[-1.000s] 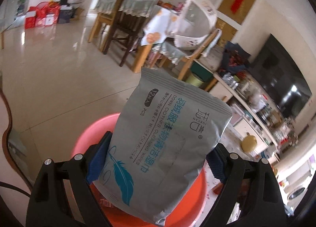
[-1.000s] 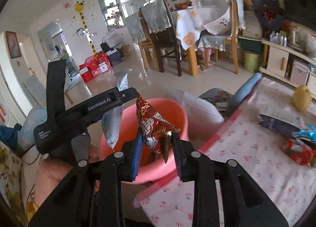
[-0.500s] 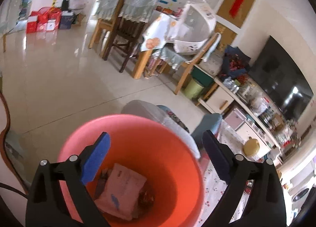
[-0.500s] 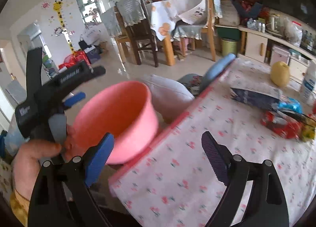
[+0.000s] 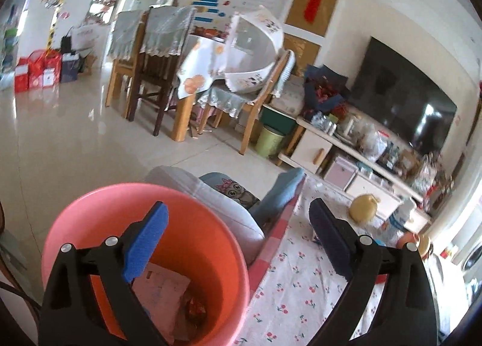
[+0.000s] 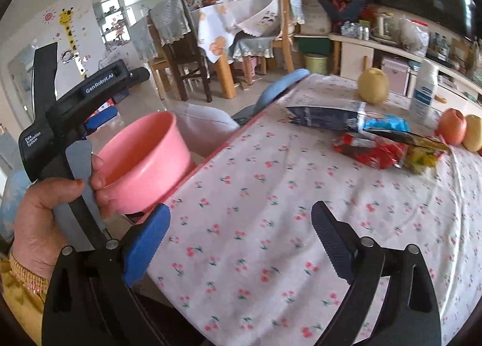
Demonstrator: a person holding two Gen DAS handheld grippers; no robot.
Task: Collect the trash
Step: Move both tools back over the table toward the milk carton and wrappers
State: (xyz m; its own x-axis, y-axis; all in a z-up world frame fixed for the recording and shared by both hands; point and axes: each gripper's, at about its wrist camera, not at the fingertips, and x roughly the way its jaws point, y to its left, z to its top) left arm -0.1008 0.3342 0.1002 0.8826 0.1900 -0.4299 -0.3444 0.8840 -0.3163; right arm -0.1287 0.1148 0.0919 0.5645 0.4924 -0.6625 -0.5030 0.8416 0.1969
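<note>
A pink bin (image 5: 75, 219) stands beside the table's left edge, with a wipes packet (image 5: 162, 294) and a red wrapper (image 5: 195, 307) lying inside. My left gripper (image 5: 238, 240) is open and empty above the bin's right rim. My right gripper (image 6: 241, 237) is open and empty over the cherry-print tablecloth (image 6: 271, 195). On the table's far right lie a dark blue packet (image 6: 325, 117), a red wrapper (image 6: 370, 150) and a yellow-green wrapper (image 6: 421, 159). The bin also shows in the right wrist view (image 6: 144, 165), with the left gripper (image 6: 99, 111) beside it.
A pear (image 6: 372, 85), a white bottle (image 6: 423, 96), an apple (image 6: 452, 126) and another fruit (image 6: 473, 132) stand at the table's far side. A grey cushion (image 5: 217, 201) and a blue chair back (image 5: 280, 192) lie beyond the bin. Dining chairs (image 5: 150, 75) stand further off.
My left gripper let the wipes packet fall into the bin and my right gripper let the red wrapper fall in. Both opened; the right one swung right over the table.
</note>
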